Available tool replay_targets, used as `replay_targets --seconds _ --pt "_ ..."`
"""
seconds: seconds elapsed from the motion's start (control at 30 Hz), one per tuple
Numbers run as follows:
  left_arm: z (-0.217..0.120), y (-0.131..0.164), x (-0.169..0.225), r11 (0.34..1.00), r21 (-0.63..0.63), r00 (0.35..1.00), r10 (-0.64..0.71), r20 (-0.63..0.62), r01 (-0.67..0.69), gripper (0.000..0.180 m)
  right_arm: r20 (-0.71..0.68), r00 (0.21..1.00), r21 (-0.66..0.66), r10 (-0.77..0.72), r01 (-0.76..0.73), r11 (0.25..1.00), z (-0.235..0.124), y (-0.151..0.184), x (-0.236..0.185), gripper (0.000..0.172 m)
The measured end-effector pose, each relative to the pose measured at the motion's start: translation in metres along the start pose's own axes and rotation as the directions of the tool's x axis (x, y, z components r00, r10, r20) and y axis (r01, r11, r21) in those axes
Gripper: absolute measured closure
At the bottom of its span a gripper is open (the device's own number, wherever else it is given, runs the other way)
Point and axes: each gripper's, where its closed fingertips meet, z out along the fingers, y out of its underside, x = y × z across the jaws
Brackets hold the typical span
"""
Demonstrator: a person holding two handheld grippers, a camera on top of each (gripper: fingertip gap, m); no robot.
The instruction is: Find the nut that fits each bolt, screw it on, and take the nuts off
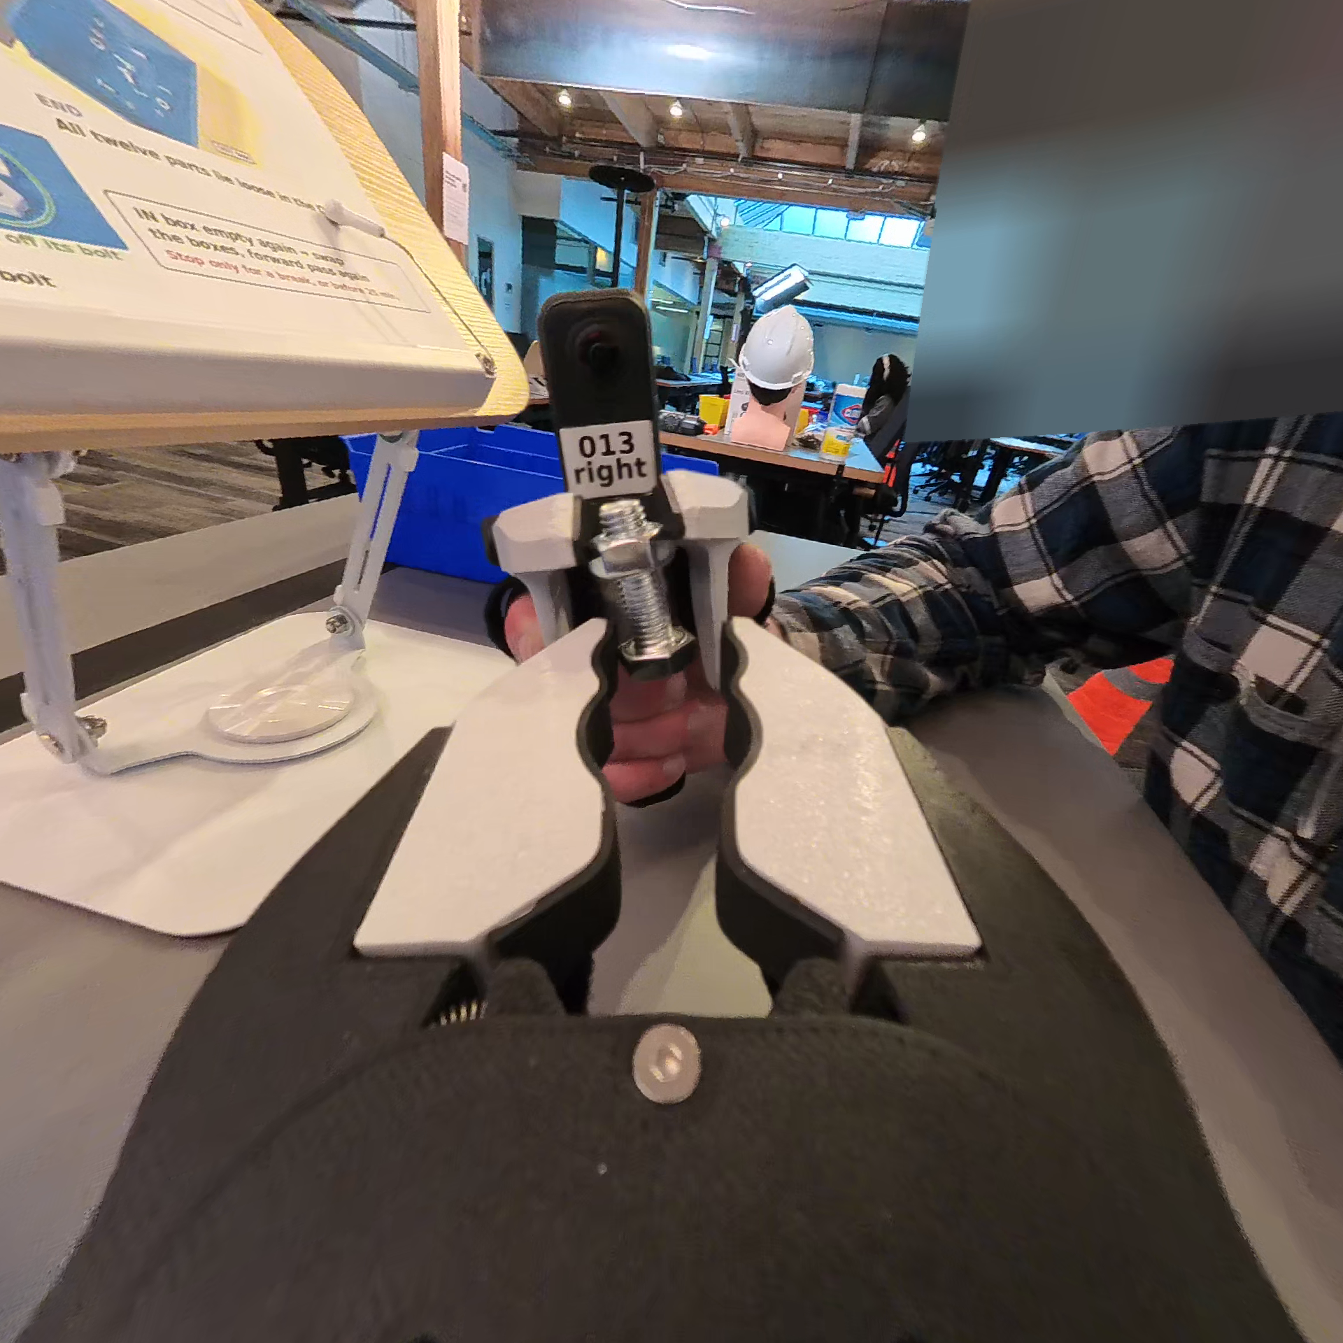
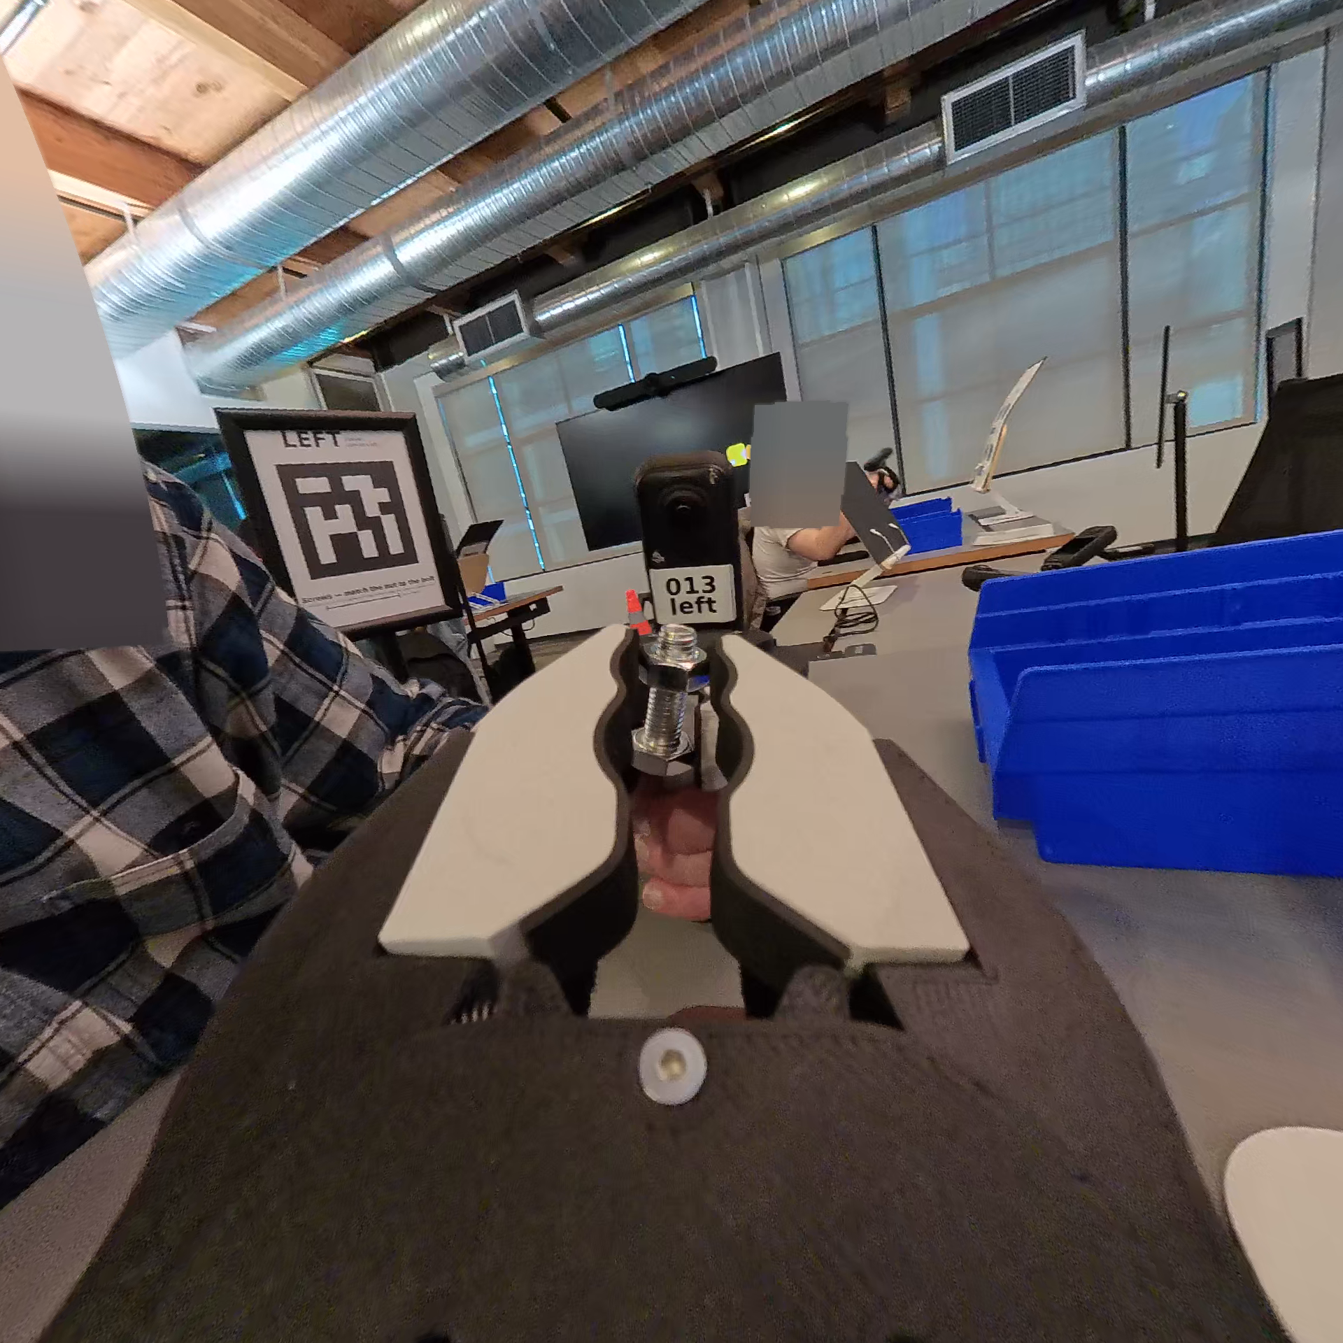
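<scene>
While the right gripper (image 2: 672, 643) is clamped on the hexagonal silver steel nut (image 2: 672, 668), the left gripper (image 1: 665, 639) stands with its fingers apart, flanking the head of the threaded silver steel bolt (image 1: 639, 603) without pressing on it. The bolt is held upright in the air between the two facing grippers, head downward, above the grey table (image 2: 908, 727). The nut sits high on the thread, a few turns from the free end.

The step in hand appears to be a re-grip for another turn. For a clean turn, the left pads should close squarely on two opposite flats of the head. The turning axis should stay in line with the bolt, and the right gripper should hold firm so that the thread does not bind.

Containers: a blue plastic bin (image 1: 450, 494) stands behind the grippers on the table, and nested blue plastic bins (image 2: 1163, 727) stand to the right. From these low angles the interiors are hidden, so their contents cannot be told.
</scene>
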Motion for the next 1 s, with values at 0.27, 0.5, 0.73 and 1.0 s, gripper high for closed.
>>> replay_targets --seconds 0.27,0.5,0.73,1.0 --pt "0.000 -0.001 0.006 0.998 0.017 0.996 -0.055 -0.072 0.057 0.160 0.055 0.998 0.000 0.018 -0.018 1.000 0.002 0.001 -0.007 0.153" --pt "0.000 -0.002 0.008 0.997 0.022 0.994 -0.072 -0.087 0.075 0.161 0.066 0.998 0.000 0.024 -0.024 1.000 0.002 0.001 -0.008 0.153" --pt "-0.002 0.000 -0.002 1.000 -0.004 1.000 -0.029 0.000 0.029 0.161 0.017 1.000 0.000 0.016 -0.016 1.000 -0.001 -0.002 -0.001 0.137" --pt "-0.004 0.008 -0.020 0.992 -0.092 0.980 0.097 0.171 -0.083 0.161 -0.160 0.983 -0.086 -0.090 0.077 0.993 -0.003 0.007 0.019 0.114"
